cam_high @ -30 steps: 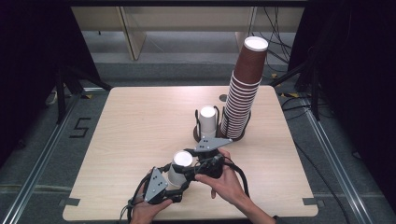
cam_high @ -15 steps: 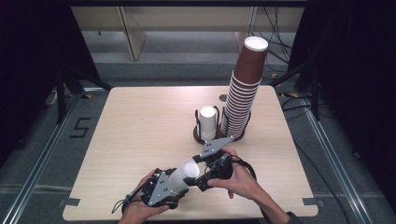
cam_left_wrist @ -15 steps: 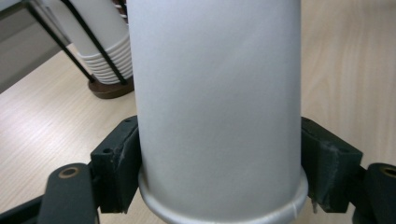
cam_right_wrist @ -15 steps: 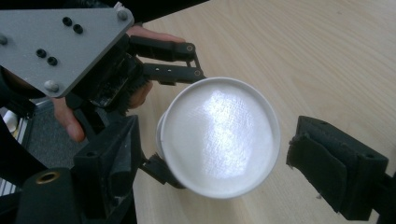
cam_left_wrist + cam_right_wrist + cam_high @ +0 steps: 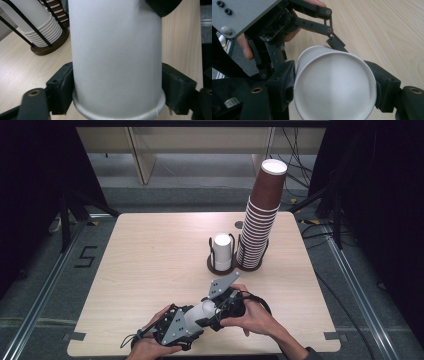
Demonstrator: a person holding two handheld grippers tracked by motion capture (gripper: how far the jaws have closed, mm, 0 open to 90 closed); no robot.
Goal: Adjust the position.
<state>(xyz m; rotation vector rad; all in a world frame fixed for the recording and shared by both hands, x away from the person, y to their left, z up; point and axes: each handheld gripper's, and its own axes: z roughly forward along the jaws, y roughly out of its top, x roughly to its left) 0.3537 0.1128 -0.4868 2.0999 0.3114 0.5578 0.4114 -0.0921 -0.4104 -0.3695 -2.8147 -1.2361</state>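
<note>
Your white paper cup (image 5: pixel 202 312) lies level just above the table's (image 5: pixel 150 265) near edge, its long axis running between your hands: left gripper (image 5: pixel 117 100) clamps one end, right gripper (image 5: pixel 334 92), its jaws just closing, pinches the other.

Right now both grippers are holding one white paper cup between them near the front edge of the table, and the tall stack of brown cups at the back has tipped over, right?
Not quite. The stack of brown cups has not tipped over: the high view shows it standing upright in its holder. The rest holds: the left gripper and right gripper both clamp the white cup near the table's front edge.
</note>
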